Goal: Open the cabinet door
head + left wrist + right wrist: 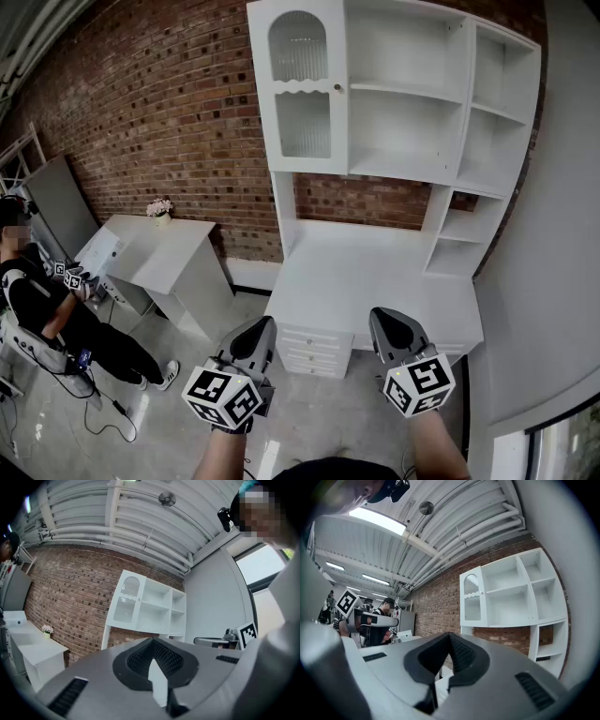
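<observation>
The white cabinet door (302,89) with ribbed glass panes is closed at the upper left of a white shelf unit; its small knob (338,88) sits on the right edge. The door also shows in the left gripper view (127,599) and the right gripper view (472,603), far off in both. My left gripper (261,324) and right gripper (386,315) are held side by side low in the head view, well short of the unit and below the door. Each pair of jaws meets at the tips (152,641) (450,635) with nothing between them.
Below the shelves lies the unit's white desk top (366,272), with drawers (314,349) under it. A second white desk (159,248) bearing a small flower pot (159,207) stands at left. A person (47,309) sits at far left. A grey wall (553,234) closes the right side.
</observation>
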Available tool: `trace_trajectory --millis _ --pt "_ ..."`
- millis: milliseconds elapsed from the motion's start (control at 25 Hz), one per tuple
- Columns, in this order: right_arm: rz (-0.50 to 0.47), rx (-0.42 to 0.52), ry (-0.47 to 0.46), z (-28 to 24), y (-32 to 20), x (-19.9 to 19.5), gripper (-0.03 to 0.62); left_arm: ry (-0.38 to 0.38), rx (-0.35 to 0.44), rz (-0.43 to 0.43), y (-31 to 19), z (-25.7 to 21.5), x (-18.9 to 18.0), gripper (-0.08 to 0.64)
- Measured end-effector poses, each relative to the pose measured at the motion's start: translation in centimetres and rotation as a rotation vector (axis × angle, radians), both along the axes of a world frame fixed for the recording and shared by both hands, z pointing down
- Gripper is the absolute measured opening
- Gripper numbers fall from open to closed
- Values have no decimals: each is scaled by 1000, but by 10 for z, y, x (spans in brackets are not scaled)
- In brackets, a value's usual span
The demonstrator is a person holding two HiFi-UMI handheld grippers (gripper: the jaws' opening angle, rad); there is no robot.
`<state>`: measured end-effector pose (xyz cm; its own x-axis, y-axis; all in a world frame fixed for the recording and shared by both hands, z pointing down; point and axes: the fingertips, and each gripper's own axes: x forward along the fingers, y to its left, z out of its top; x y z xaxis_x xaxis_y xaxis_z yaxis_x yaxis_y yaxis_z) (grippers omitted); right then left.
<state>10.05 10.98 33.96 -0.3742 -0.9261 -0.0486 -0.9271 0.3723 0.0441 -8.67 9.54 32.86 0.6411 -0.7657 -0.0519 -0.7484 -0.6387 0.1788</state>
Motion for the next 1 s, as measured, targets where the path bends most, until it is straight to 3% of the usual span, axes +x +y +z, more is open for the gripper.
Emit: trace_trajectory --millis 560,1000 --pt "-34 -2 -29 -7 9 11 5 3 -10 -11 6 -4 10 0" --pt "-43 3 -76 -14 11 45 5 -15 -22 -50 3 -6 32 0"
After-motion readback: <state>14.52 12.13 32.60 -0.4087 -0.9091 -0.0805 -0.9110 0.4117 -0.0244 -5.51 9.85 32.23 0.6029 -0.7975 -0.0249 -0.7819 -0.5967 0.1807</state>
